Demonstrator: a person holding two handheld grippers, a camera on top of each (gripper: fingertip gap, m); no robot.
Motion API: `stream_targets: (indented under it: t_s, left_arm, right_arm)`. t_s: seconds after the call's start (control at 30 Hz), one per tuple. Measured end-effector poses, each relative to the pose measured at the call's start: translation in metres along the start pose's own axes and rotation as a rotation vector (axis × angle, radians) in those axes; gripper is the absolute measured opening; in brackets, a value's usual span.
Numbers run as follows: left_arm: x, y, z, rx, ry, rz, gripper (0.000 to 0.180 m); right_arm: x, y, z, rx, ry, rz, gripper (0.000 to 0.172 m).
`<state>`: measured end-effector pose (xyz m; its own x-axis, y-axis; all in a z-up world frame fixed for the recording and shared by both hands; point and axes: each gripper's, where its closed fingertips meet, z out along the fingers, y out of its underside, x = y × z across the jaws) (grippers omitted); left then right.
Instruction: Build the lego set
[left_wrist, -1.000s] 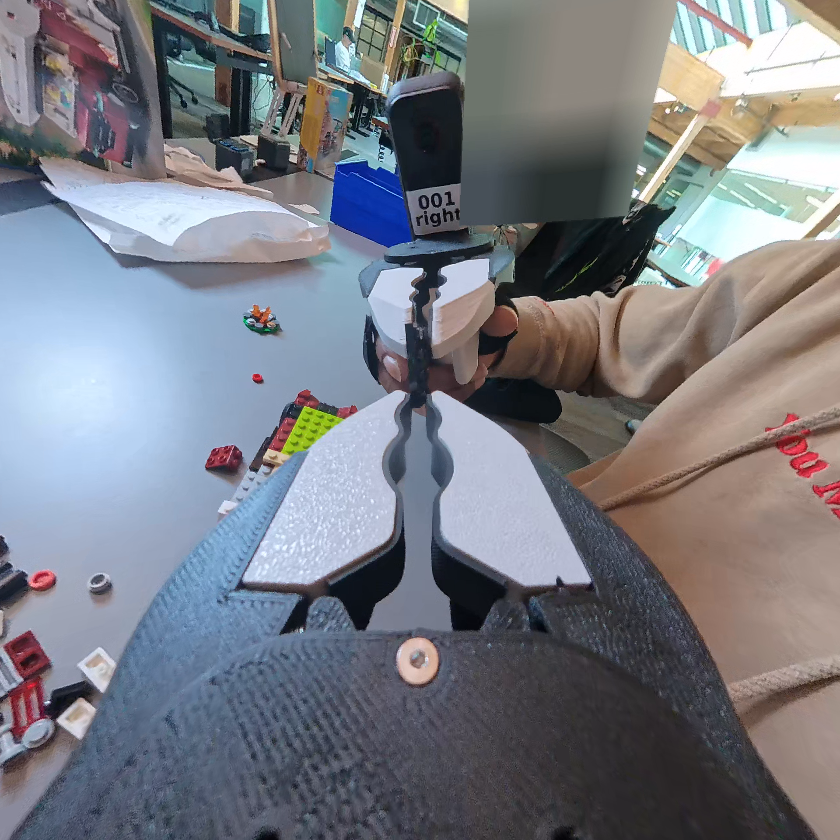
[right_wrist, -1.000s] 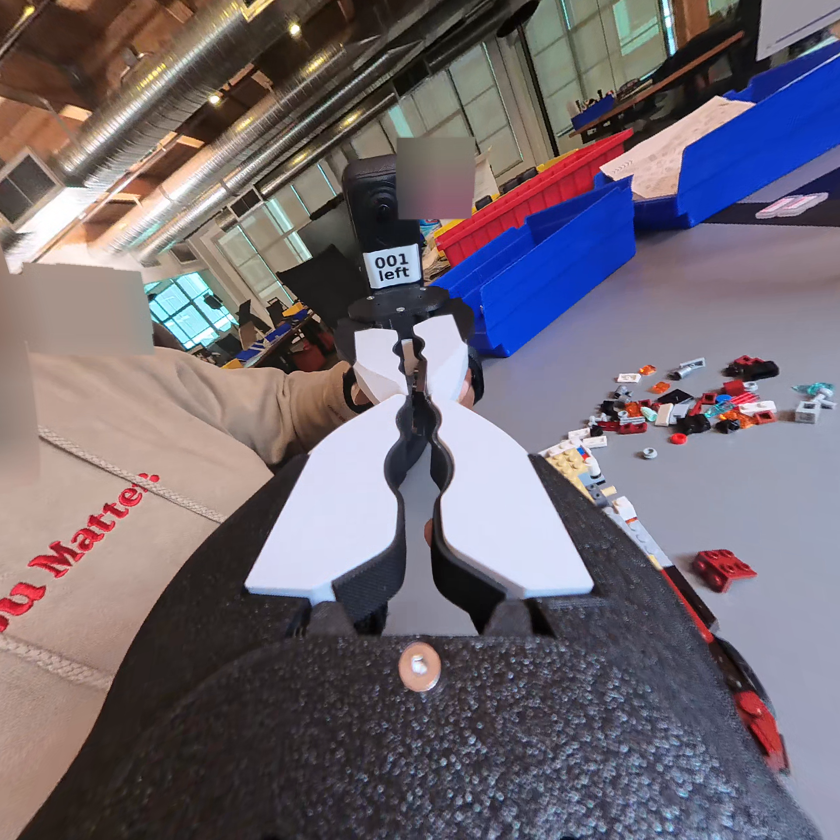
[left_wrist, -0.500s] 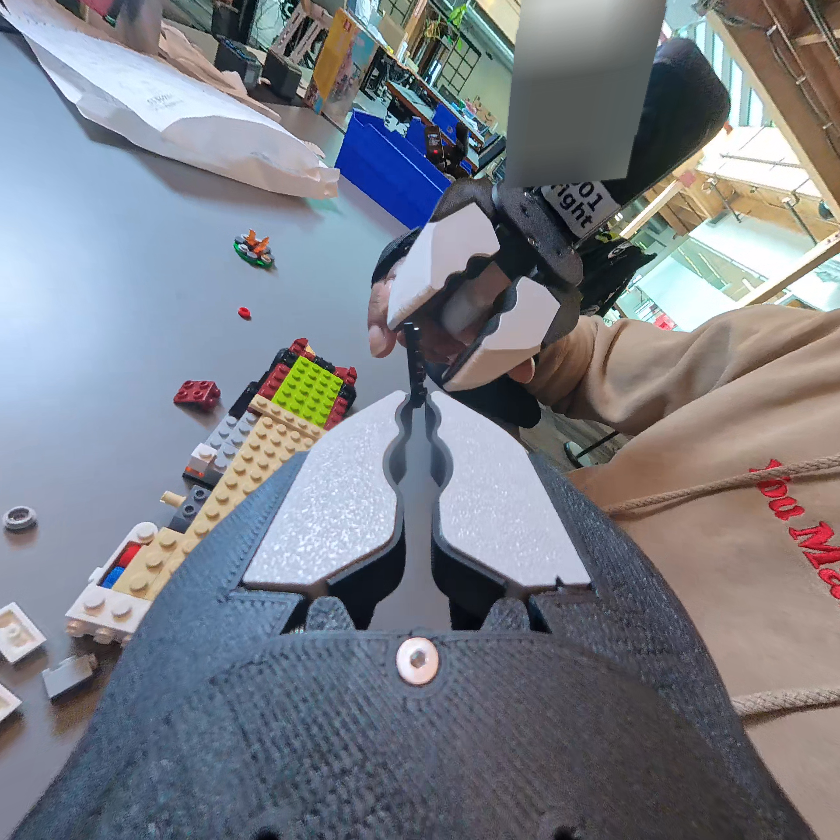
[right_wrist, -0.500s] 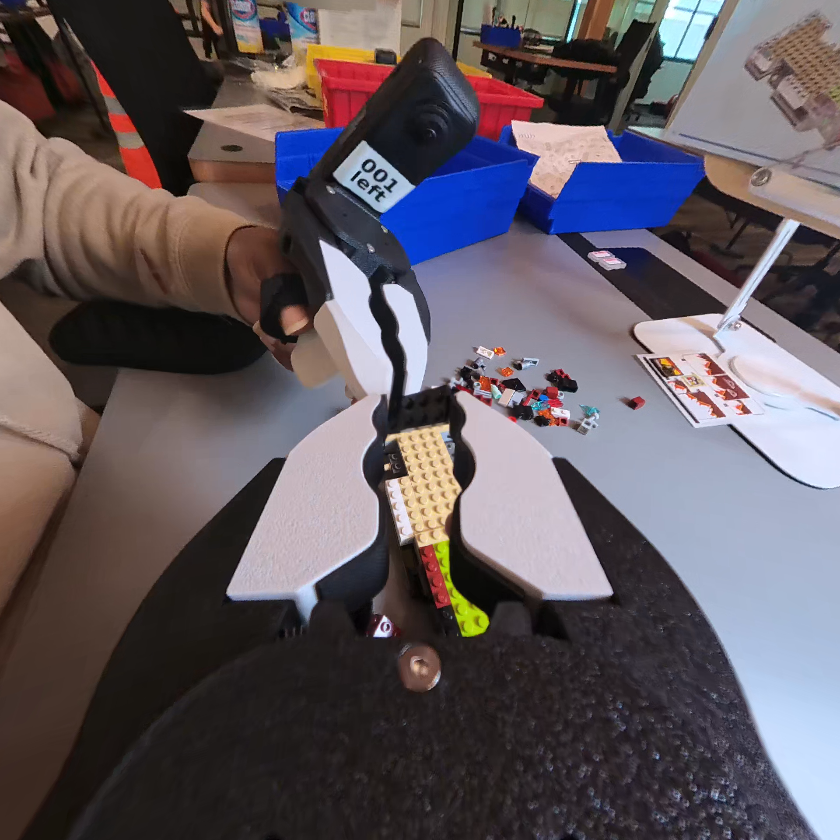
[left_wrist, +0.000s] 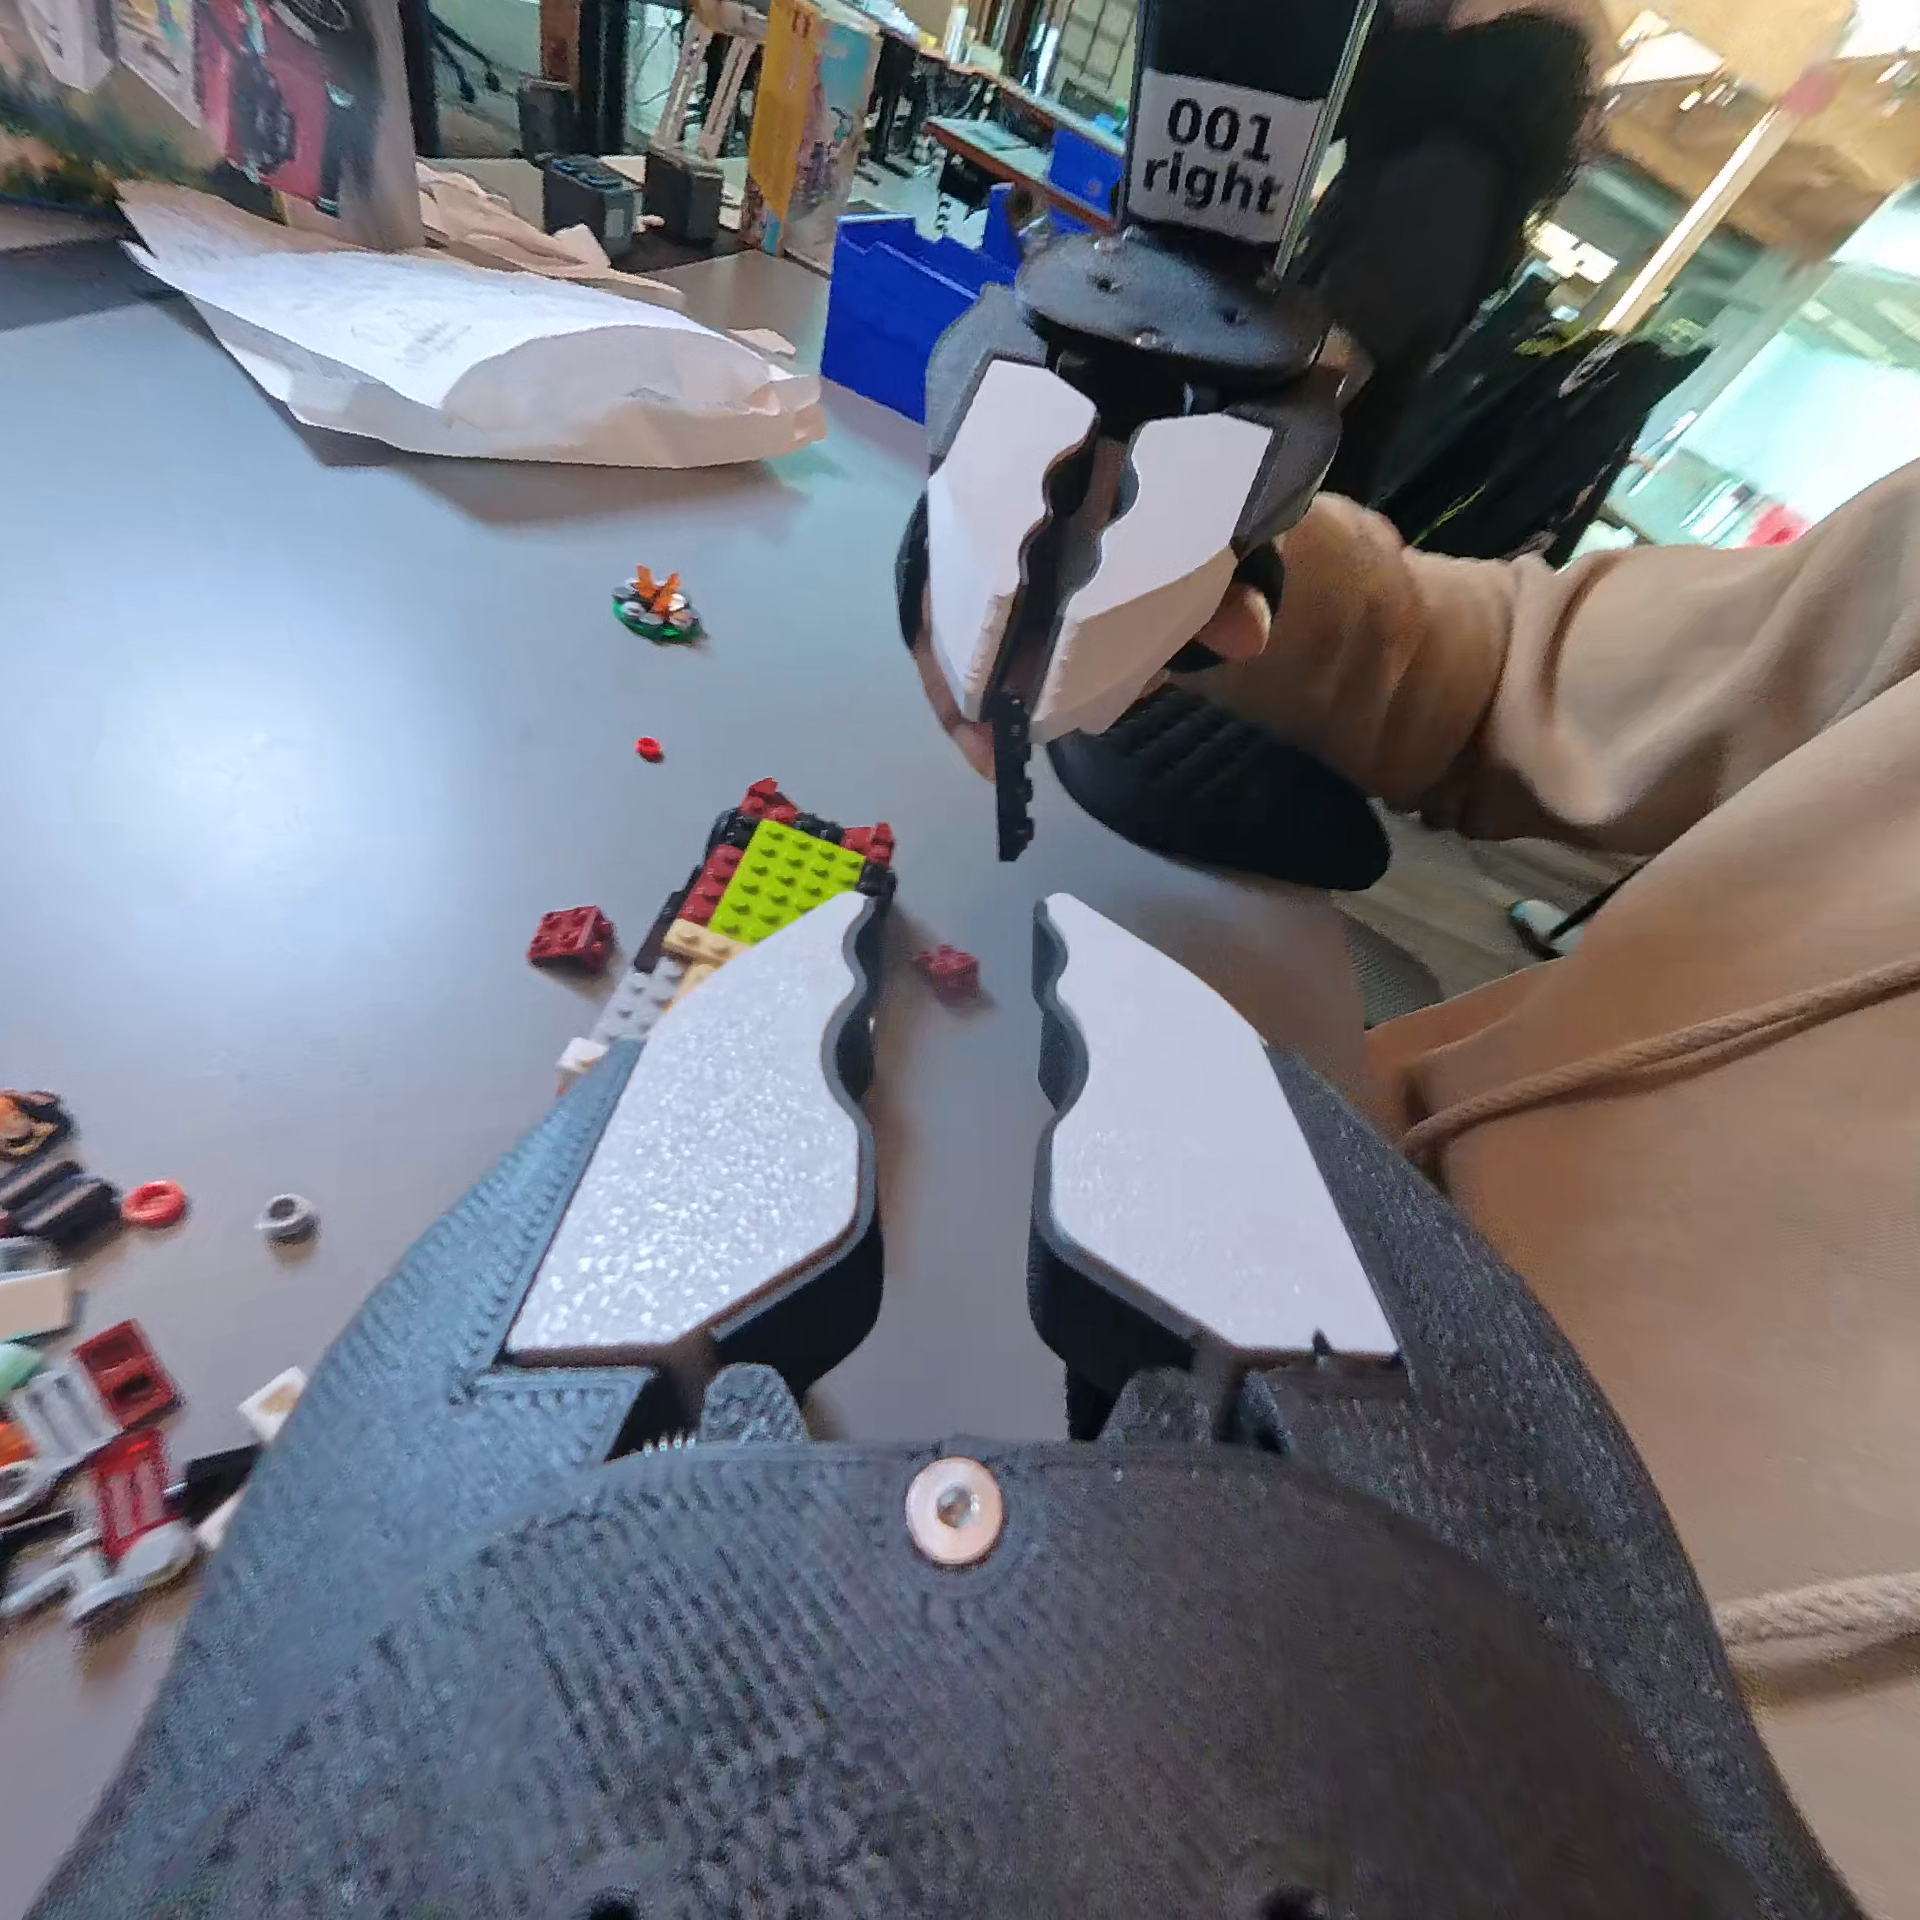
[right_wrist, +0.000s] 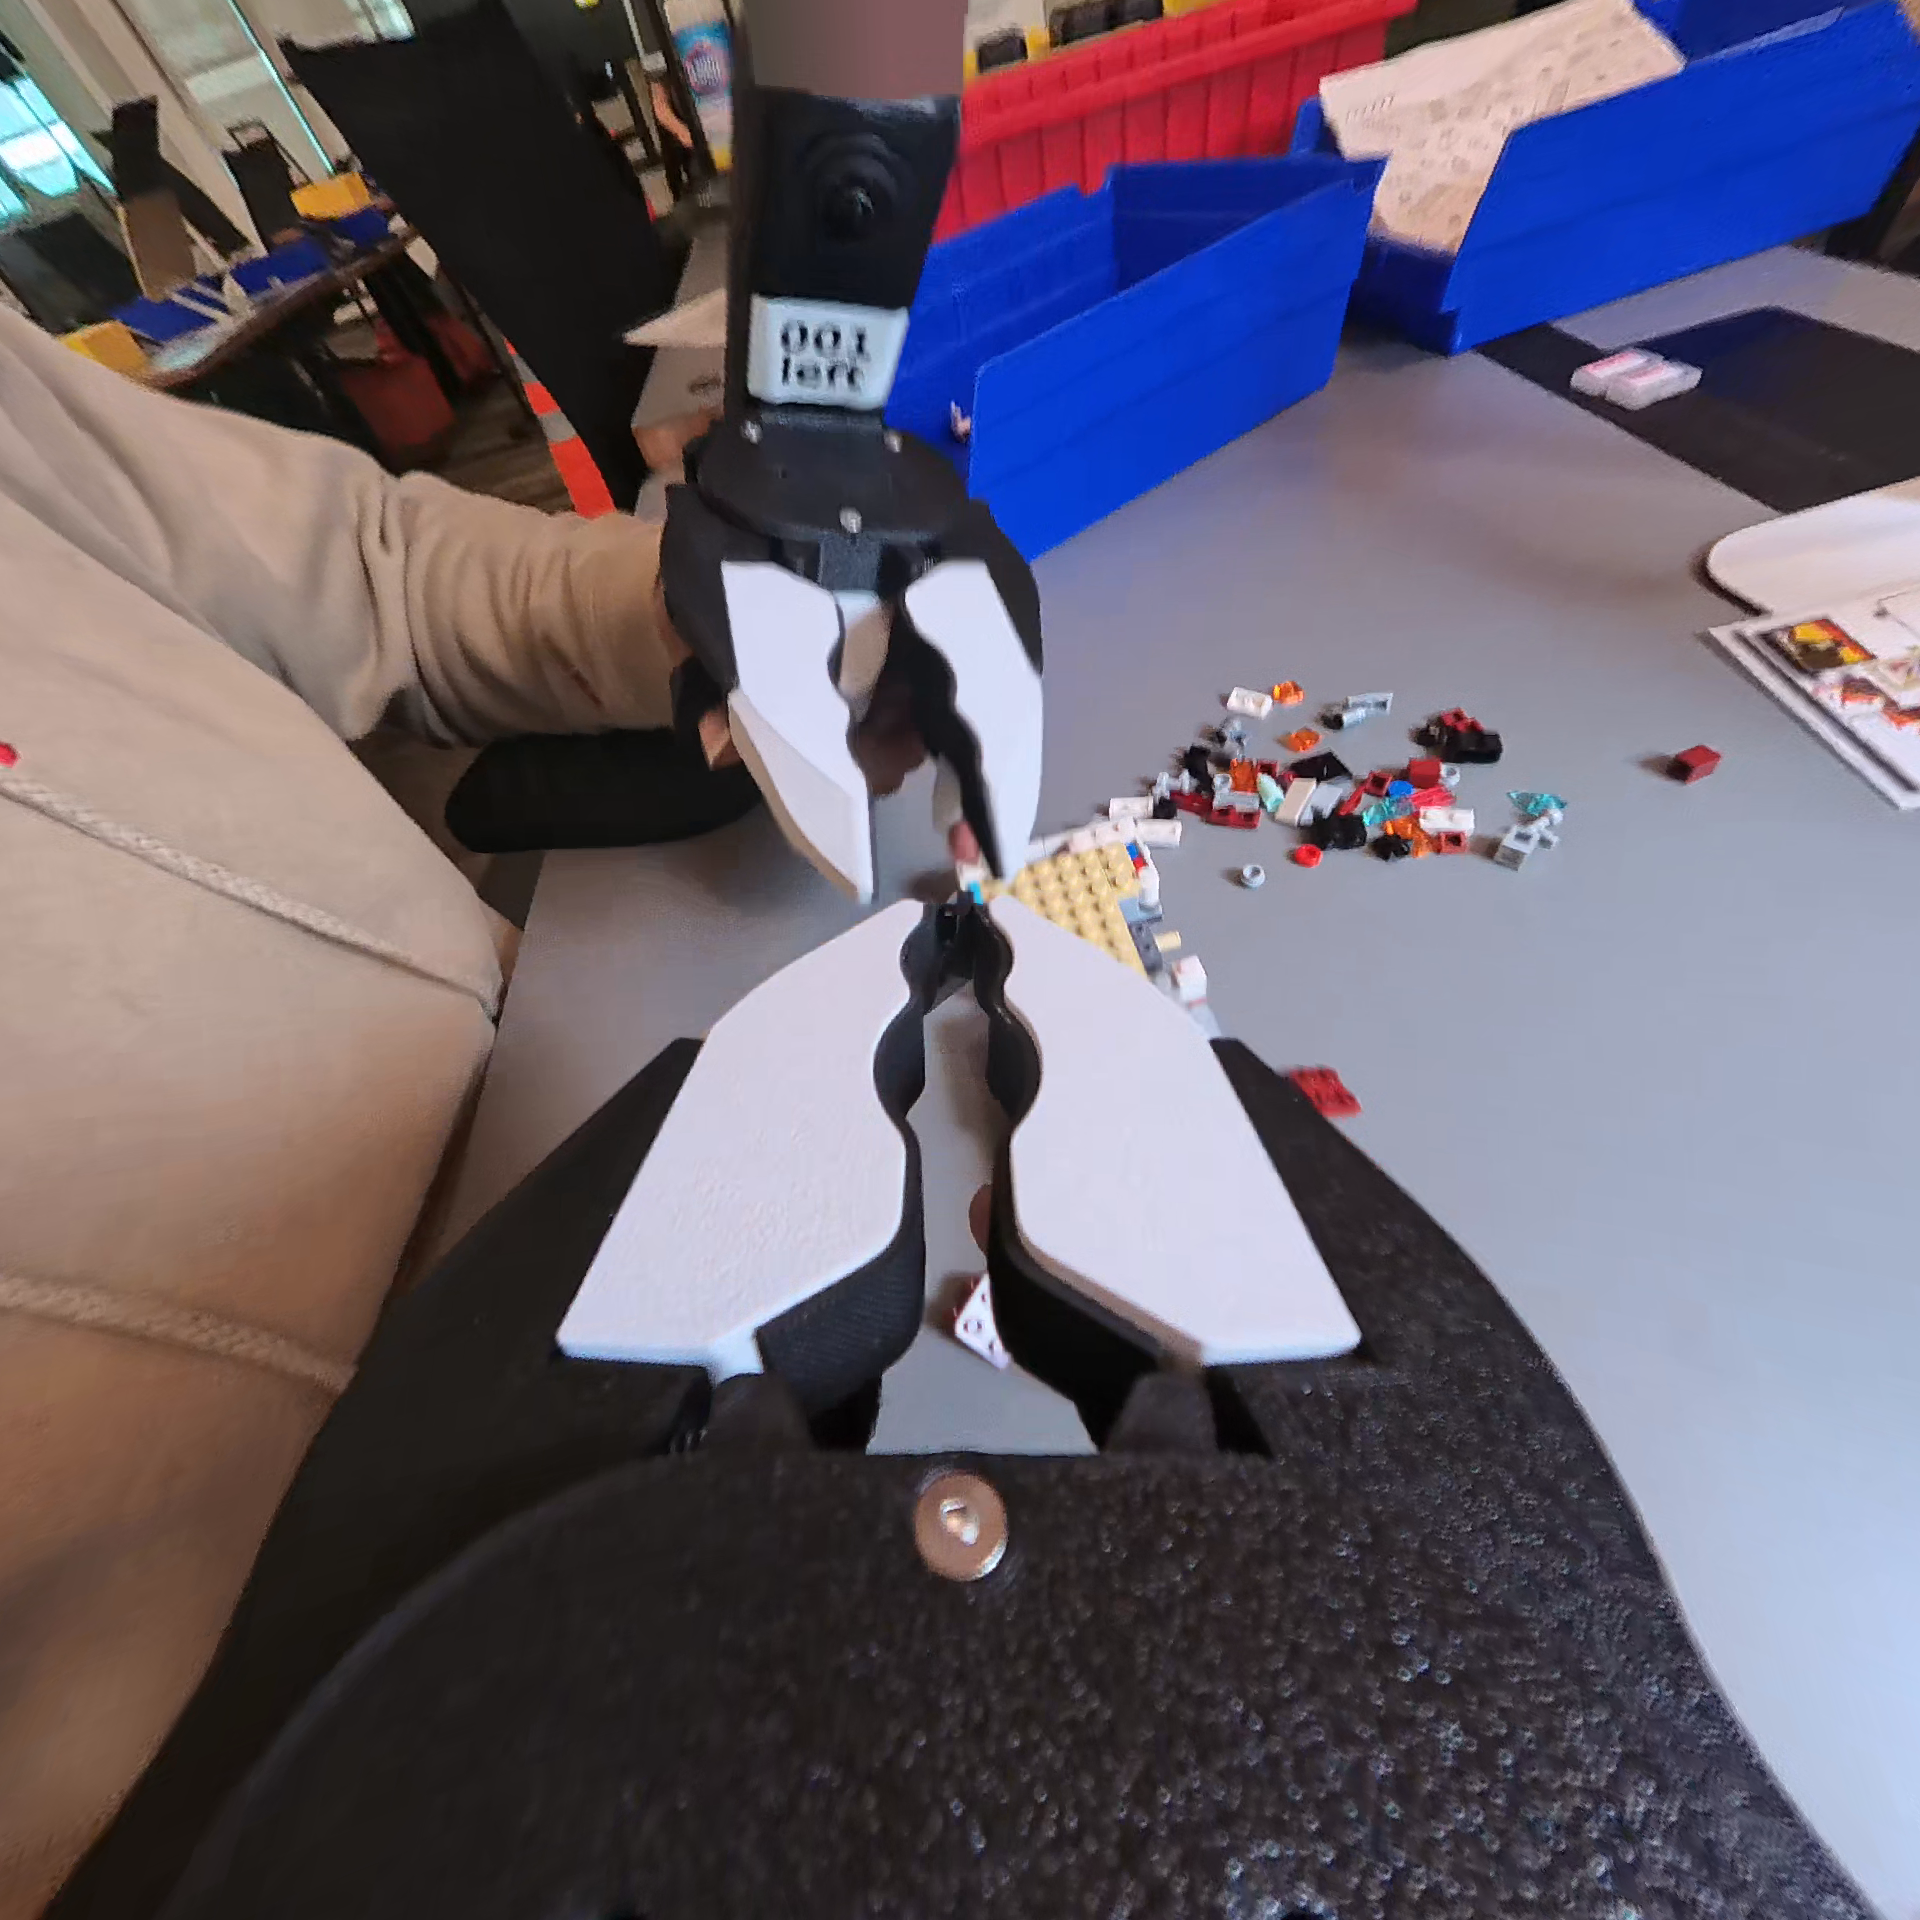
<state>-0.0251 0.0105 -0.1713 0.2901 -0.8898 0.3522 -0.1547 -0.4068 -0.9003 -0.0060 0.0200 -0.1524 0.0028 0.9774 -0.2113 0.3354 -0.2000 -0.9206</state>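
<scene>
Left gripper spread wide, bare, over grey table. Right gripper clamped on thin black plate, held edge-on in mid-air. Brick model partly hidden behind left finger. Brick pile blurred; bins cut off.

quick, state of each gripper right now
Left gripper: open, nothing between its fingers.
Right gripper: shut on a thin black studded plate, which sticks out below its tips.

Open left hand-held gripper above grey table — black plate pinched in right hand-held gripper.
</scene>
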Motion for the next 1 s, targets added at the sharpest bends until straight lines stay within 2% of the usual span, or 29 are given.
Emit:
stream_targets:
  t_s: [0.17,0.37,0.57,0.7,0.87,1.0]
  left_arm:
    - [-0.034,0.007,-0.017,-0.097,-0.186,0.156,0.043]
    - [-0.058,0.021,-0.024,-0.188,-0.286,0.221,0.049]
    - [-0.06,0.031,-0.018,-0.233,-0.304,0.27,0.049]
    - [-0.06,0.036,-0.017,-0.248,-0.31,0.294,0.049]
    - [-0.061,0.041,-0.017,-0.285,-0.317,0.332,0.053]
    - [-0.059,0.044,-0.017,-0.322,-0.313,0.369,0.059]
  right_arm:
    - [-0.008,0.057,-0.017,-0.317,-0.07,0.029,0.007]
    - [-0.028,0.11,-0.008,-0.538,-0.132,0.01,0.007]
    - [-0.022,0.124,-0.005,-0.655,-0.067,-0.09,0.01]
    - [-0.023,0.119,-0.009,-0.645,-0.045,-0.124,0.022]
    - [-0.021,0.113,-0.027,-0.606,-0.002,-0.204,0.024]
    - [-0.023,0.121,-0.039,-0.647,-0.007,-0.233,0.026]
